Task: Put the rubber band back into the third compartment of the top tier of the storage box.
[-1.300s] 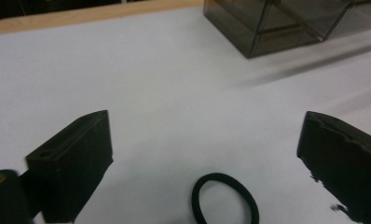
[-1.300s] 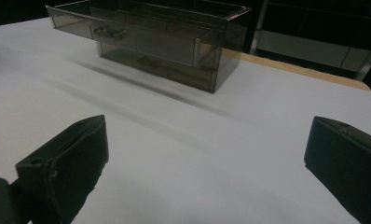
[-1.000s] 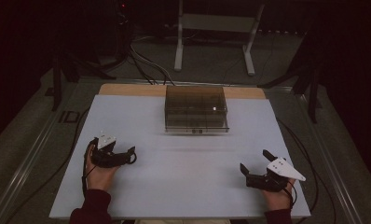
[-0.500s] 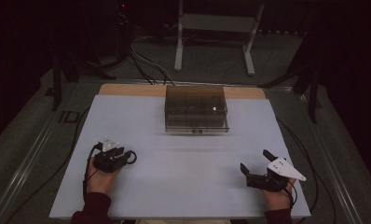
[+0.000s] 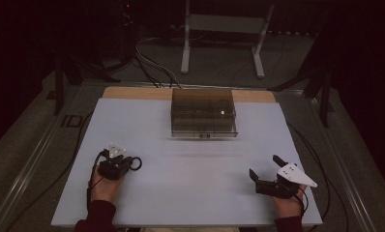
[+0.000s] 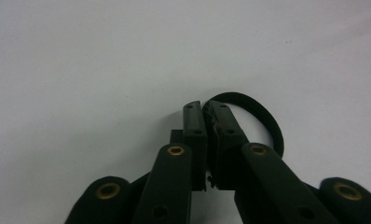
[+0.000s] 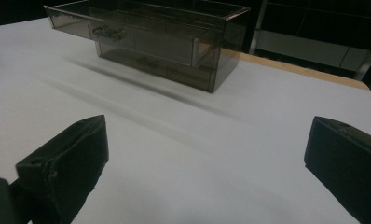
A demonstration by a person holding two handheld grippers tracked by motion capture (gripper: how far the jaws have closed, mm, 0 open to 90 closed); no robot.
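Left gripper view: thin black ring (image 6: 263, 119)

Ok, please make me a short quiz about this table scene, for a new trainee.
1. What does the left claw hold? A) a black ring B) a drawer C) nothing
2. True or false: the right claw is shut.
3. Fill in: the clear drawer box stands near the table's ___ edge.
Key: 1 A; its jaws have just been closing, with the ring pinched between them. 2 false. 3 far.
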